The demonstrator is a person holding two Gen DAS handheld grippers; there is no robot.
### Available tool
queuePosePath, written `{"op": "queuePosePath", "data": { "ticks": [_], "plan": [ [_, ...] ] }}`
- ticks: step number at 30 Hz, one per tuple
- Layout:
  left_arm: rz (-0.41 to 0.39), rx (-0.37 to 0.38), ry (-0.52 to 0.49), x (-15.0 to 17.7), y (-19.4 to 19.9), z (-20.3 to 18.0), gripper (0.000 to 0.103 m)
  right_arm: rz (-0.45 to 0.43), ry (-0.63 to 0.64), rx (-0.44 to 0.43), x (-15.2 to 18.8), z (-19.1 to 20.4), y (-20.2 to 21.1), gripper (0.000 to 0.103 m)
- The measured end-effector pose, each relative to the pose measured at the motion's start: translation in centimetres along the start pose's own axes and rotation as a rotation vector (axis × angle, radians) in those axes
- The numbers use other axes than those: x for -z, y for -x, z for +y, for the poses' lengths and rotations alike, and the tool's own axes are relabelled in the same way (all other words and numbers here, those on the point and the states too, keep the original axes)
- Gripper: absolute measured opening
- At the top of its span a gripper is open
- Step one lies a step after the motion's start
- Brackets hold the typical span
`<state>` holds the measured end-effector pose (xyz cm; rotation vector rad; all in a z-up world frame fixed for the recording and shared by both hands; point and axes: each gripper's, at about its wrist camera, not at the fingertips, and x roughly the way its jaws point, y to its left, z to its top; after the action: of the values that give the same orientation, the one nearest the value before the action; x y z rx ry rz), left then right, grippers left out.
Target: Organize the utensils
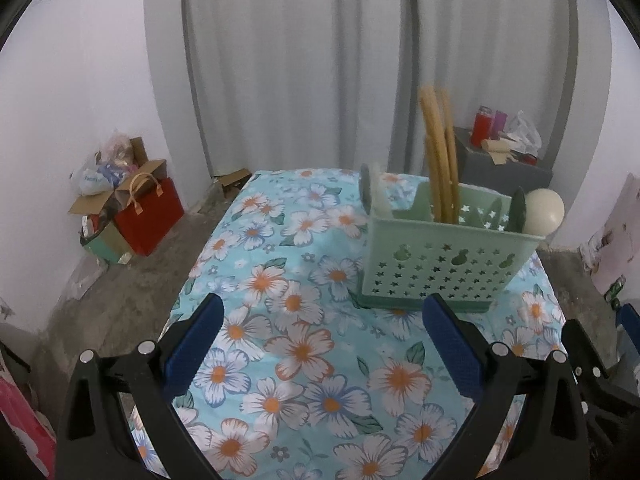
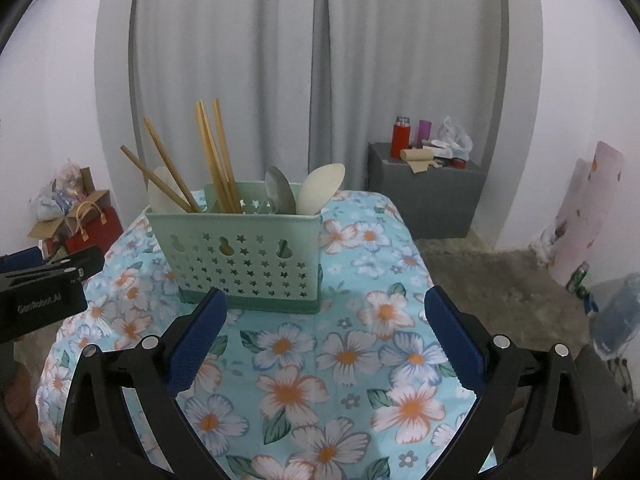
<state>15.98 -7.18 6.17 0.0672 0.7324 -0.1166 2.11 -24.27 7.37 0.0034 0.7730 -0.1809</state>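
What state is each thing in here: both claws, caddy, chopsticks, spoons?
Left claw: open, empty, above the cloth.
Right claw: open, empty, just short of the caddy.
Caddy: upright on the floral cloth, holding utensils.
Chopsticks: standing in the caddy, leaning, tips well above the rim.
Metal spoon: in the caddy, bowl up.
Pale spoons: in the caddy, bowls up.

Both wrist views low over the floral cloth (image 1: 304, 344), sharing the nearby green caddy (image 2: 244, 256)

Past my tabletop's blue floral cloth (image 2: 348, 360) I see grey curtains (image 2: 240, 60), a red paper bag (image 1: 150, 216) and a grey box (image 2: 428, 196).
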Motion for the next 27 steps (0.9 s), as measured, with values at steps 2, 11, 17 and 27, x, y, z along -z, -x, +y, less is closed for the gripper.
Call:
{"op": "queuePosePath", "data": {
  "ticks": [2,11,17,27],
  "plan": [
    [0.000,0.005,-0.007,0.1,0.0,-0.2,0.097,0.008,0.000,0.002,0.1,0.0,-0.2,0.095],
    [0.019,0.039,-0.014,0.4,-0.1,-0.8,0.097,0.036,-0.015,0.018,0.4,-0.7,-0.6,0.095],
    [0.021,0.057,-0.049,0.7,-0.1,-1.9,0.097,0.042,-0.034,0.034,0.4,-1.2,-0.6,0.095],
    [0.037,0.033,-0.054,1.1,-0.5,-2.0,0.097,0.058,-0.045,0.041,0.6,-1.5,-1.2,0.095]
  ]
}}
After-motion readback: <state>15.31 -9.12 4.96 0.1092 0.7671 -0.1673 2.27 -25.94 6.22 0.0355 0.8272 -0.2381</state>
